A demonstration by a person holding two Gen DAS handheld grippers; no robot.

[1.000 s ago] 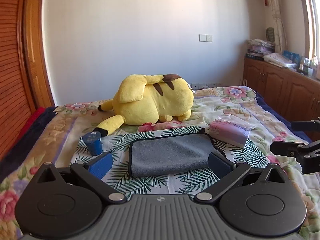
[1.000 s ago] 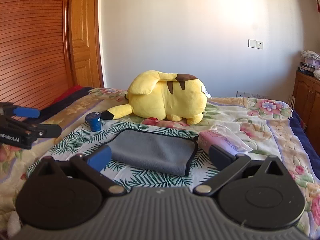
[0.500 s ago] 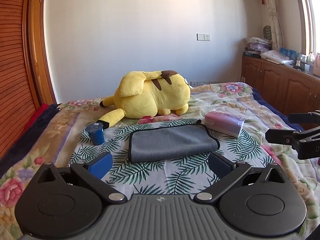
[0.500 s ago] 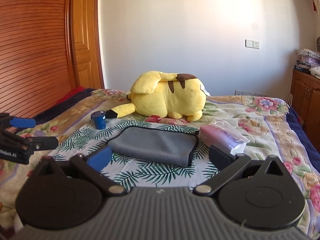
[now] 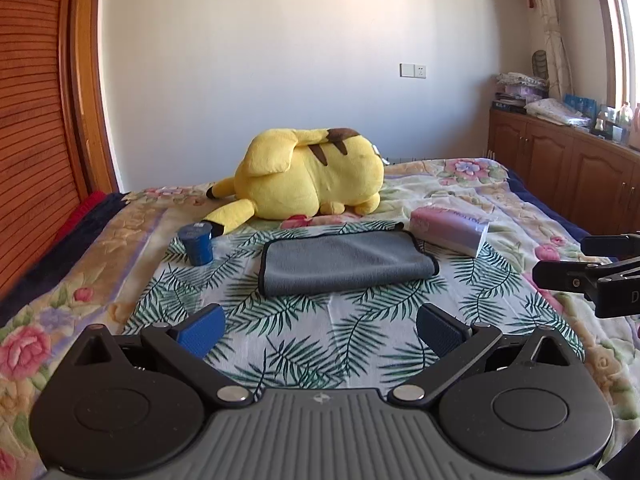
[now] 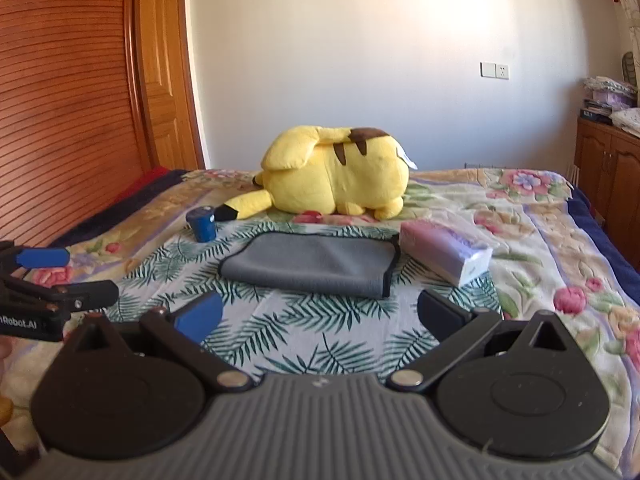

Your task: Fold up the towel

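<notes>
A grey towel with a dark edge lies folded flat on the palm-leaf sheet in the middle of the bed; it also shows in the right wrist view. My left gripper is open and empty, held back from the towel's near edge. My right gripper is open and empty, also short of the towel. Each gripper shows at the edge of the other's view: the right one at the right side, the left one at the left side.
A yellow plush toy lies behind the towel. A small blue cup stands left of it. A pink tissue pack lies right of it. Wooden wardrobe doors stand at the left, cabinets at the right.
Both grippers have drawn back from the towel, which now lies farther ahead of the fingers. The towel has not moved and both grippers stay open.
</notes>
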